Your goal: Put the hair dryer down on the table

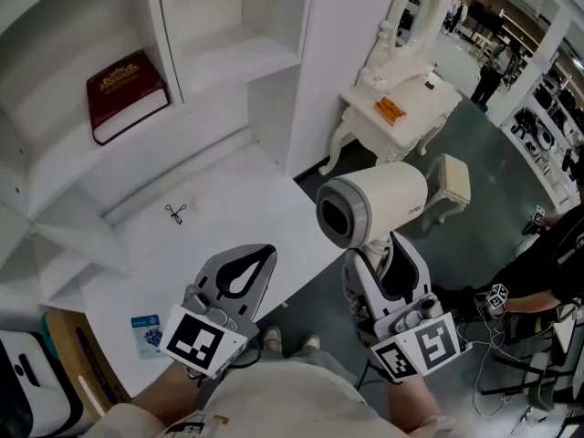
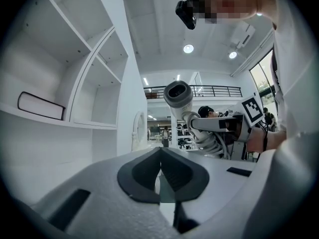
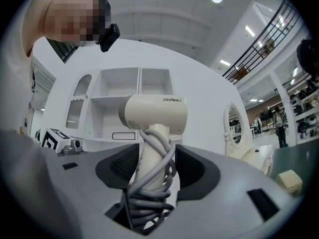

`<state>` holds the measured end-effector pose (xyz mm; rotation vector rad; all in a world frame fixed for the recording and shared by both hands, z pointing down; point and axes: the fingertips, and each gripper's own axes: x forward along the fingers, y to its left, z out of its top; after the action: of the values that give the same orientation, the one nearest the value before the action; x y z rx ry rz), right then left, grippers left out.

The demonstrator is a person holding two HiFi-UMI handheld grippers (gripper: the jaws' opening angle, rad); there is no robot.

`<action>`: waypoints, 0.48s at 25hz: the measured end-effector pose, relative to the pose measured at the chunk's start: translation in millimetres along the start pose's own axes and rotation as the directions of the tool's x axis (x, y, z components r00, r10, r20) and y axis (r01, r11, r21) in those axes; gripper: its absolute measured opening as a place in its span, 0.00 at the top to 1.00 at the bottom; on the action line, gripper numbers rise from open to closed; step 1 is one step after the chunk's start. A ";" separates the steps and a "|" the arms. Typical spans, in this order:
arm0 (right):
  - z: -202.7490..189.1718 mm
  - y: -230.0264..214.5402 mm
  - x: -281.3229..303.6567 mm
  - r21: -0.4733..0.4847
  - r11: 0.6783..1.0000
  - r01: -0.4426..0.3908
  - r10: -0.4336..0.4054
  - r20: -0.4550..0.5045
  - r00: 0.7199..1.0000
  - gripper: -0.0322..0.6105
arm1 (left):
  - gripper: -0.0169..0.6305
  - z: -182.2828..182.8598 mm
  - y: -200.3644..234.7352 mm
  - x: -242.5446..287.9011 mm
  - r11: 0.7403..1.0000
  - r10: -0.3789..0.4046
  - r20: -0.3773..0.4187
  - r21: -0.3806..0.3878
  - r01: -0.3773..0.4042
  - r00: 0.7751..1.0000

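**Right gripper (image 1: 387, 255) holds the hair dryer (image 1: 372, 206) clear of the table (image 1: 228, 199)**

Jaws clamp the cream dryer's handle, its grey cord (image 3: 144, 203) wound round it, so the barrel rides upright above them, probably for a controlled set-down. It hangs just beyond the table's right edge, over the floor (image 1: 484, 254). Left gripper (image 1: 245, 276), jaws together and empty, hovers over the table's near edge.

Cream hair dryer (image 1: 374, 203), upright, cord wound round handle, above the floor beside white table (image 1: 228, 208)
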<state>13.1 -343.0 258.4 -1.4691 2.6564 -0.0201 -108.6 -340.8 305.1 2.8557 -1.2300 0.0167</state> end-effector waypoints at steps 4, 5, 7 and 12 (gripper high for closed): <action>1.0 -6.4 2.6 0.016 1.000 -0.017 0.017 0.006 1.000 0.59 | 0.95 2.6 4.4 3.5 0.999 0.029 0.015 0.034 -0.030 0.999; 1.4 -8.2 3.3 0.015 1.000 -0.023 0.023 0.004 1.000 0.59 | 0.95 4.8 4.8 4.3 0.998 0.036 0.027 0.044 -0.038 0.999; 3.2 -11.7 2.1 0.014 0.999 -0.035 0.035 0.004 0.999 0.59 | 0.95 8.5 1.0 4.2 0.998 0.049 0.032 0.041 -0.051 0.998; 8.8 -21.3 -5.1 0.023 0.998 -0.055 0.055 0.016 0.998 0.59 | 0.95 15.1 -4.0 7.0 0.994 0.095 0.044 0.047 -0.097 0.995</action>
<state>34.5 -349.7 251.5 -1.3830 2.6744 -0.0355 -100.9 -343.7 290.0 2.8488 -1.3929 -0.0103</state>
